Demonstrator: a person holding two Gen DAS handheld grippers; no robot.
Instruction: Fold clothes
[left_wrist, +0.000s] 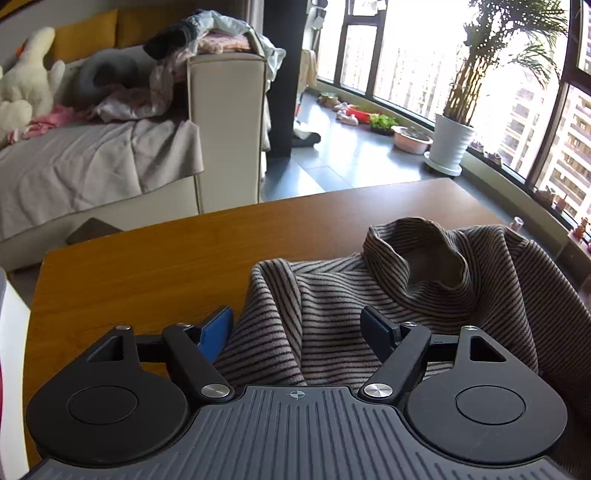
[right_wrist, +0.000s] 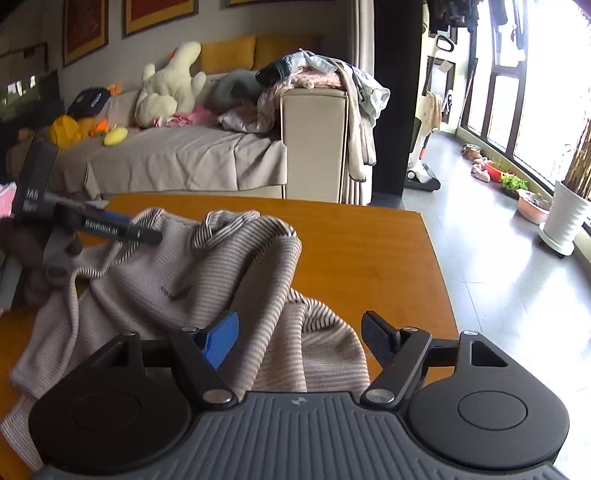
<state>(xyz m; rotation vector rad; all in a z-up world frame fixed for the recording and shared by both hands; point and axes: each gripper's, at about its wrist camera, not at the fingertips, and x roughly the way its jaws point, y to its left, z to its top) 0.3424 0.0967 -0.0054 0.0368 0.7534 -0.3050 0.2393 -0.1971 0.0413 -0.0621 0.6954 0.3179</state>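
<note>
A brown-and-black striped turtleneck top (left_wrist: 388, 295) lies crumpled on the wooden table (left_wrist: 147, 266). My left gripper (left_wrist: 299, 328) is open, its fingers on either side of a raised fold near the garment's left edge, not closed on it. In the right wrist view the same top (right_wrist: 177, 280) shows its pale inside, bunched up. My right gripper (right_wrist: 299, 334) is open, its fingers straddling a ridge of the fabric. The left gripper (right_wrist: 122, 230) shows at the far left over the garment, too blurred to read its jaws there.
A beige sofa (right_wrist: 314, 140) heaped with clothes and plush toys (right_wrist: 166, 85) stands behind the table. A potted plant (left_wrist: 448, 144) and basins (left_wrist: 410, 138) stand by the windows on the right. The table's right edge (right_wrist: 436, 258) drops to the tiled floor.
</note>
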